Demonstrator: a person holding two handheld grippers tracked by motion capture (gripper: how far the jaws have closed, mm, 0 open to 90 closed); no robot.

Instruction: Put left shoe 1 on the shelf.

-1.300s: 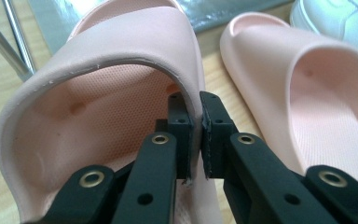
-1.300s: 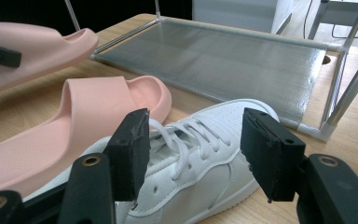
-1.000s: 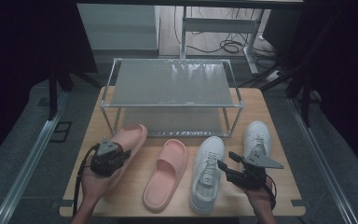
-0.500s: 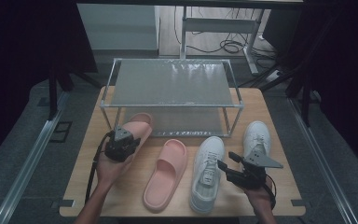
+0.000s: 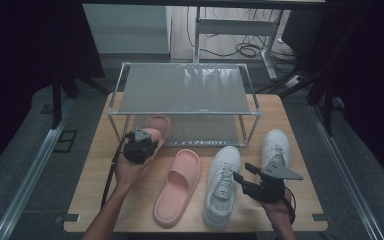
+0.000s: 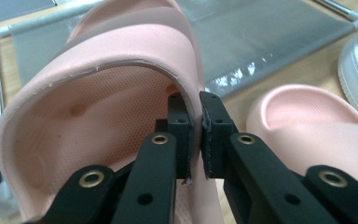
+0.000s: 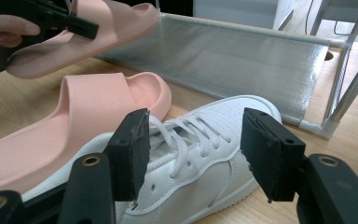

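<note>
From the high view, a wooden tabletop (image 5: pixel 300 125) holds a metal shoe rack (image 5: pixel 185 90) at its far side. The left gripper (image 5: pixel 141 145) is at the left, in front of the rack. Its jaws are clamped on a pink slipper (image 5: pixel 156 126), and the toe of that slipper pokes in under the rack's top shelf. A second pink slipper (image 5: pixel 179 186) lies flat on the tabletop, just to the right of the left hand. Next to it on the right lies a white sneaker (image 5: pixel 222 186). Another white sneaker (image 5: pixel 275 148) lies farther right. The right gripper (image 5: pixel 247 176) sits near the person, between the two sneakers, with its jaws apart.

In the left gripper view, the two black jaws pinch the thin side wall of the pink slipper (image 6: pixel 98 102). One jaw is inside the slipper and one is outside. The other pink slipper (image 6: pixel 307 126) lies to the right, and the grey rack shelf (image 6: pixel 261 42) is behind.

In the right gripper view, the jaws stand wide apart and hold nothing. The white sneaker (image 7: pixel 200 158) lies just past them. The flat pink slipper (image 7: pixel 74 121) lies to its left. Far left, the held slipper (image 7: pixel 102 32) is up off the tabletop.
</note>
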